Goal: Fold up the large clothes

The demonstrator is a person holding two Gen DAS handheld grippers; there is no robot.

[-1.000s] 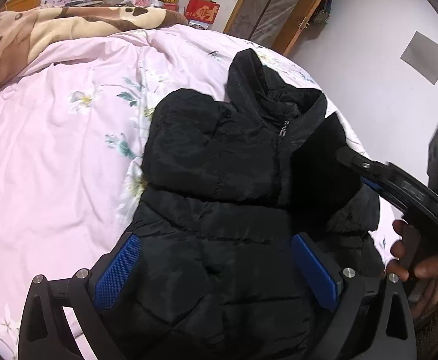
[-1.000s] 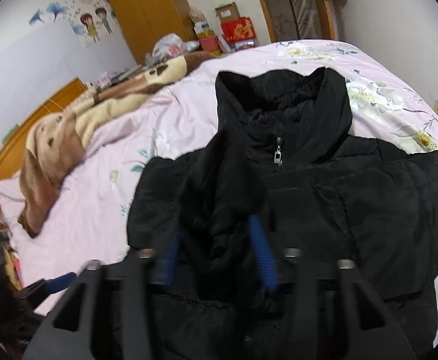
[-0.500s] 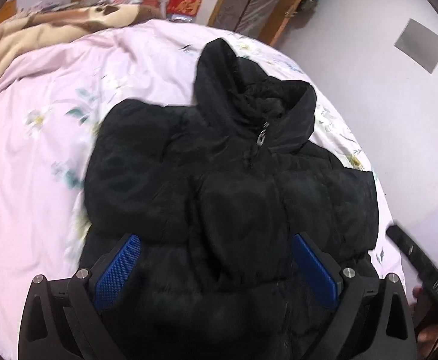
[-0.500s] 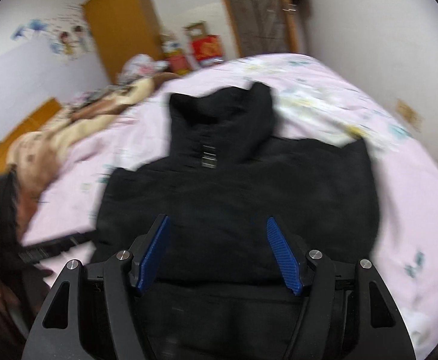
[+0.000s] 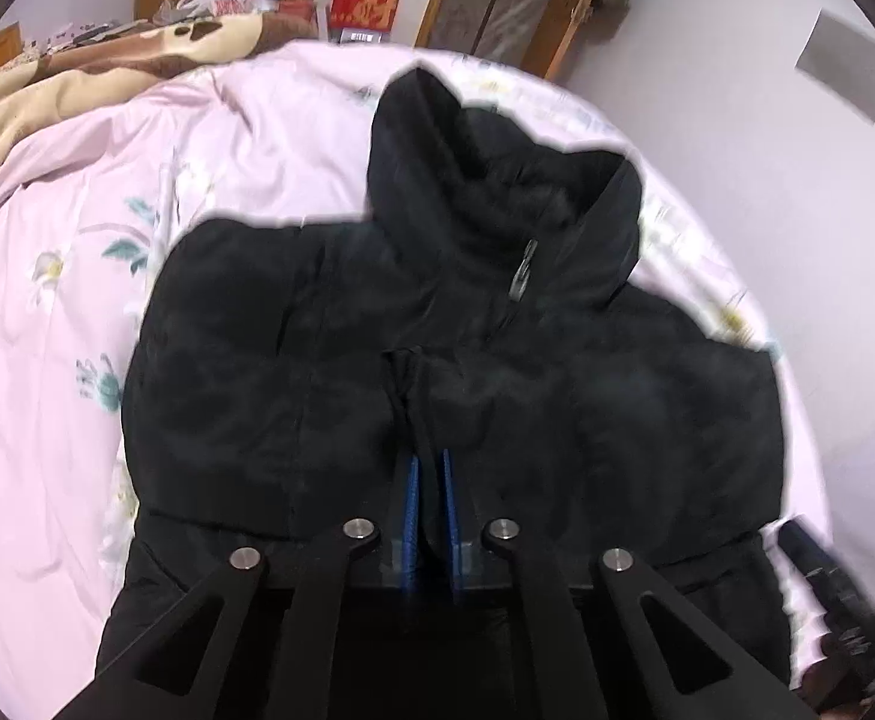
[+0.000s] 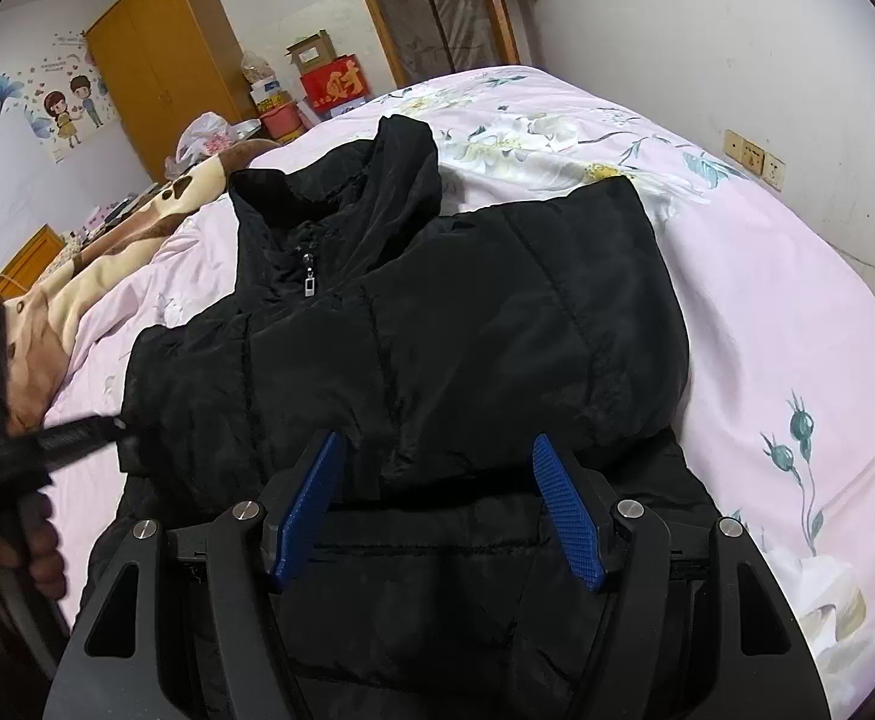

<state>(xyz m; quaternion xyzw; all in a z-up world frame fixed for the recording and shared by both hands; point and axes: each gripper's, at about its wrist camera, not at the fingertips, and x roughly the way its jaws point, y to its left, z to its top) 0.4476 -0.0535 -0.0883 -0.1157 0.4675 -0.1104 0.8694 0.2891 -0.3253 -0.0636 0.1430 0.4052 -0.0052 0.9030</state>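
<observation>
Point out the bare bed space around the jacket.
Bare pink sheet lies between the black jacket and the brown blanket, and also between jacket and wall. The bed's far corner, by the boxes, is crowded.

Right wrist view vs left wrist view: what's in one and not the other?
Only the right wrist view: the wall stickers, the wall sockets, the hand holding the left gripper, and the right gripper, open above the jacket. Only the left wrist view: the grey wall panel and the left gripper, shut with a pinch of jacket between its pads. Both: the black jacket, pink bedsheet, brown blanket, red box.
</observation>
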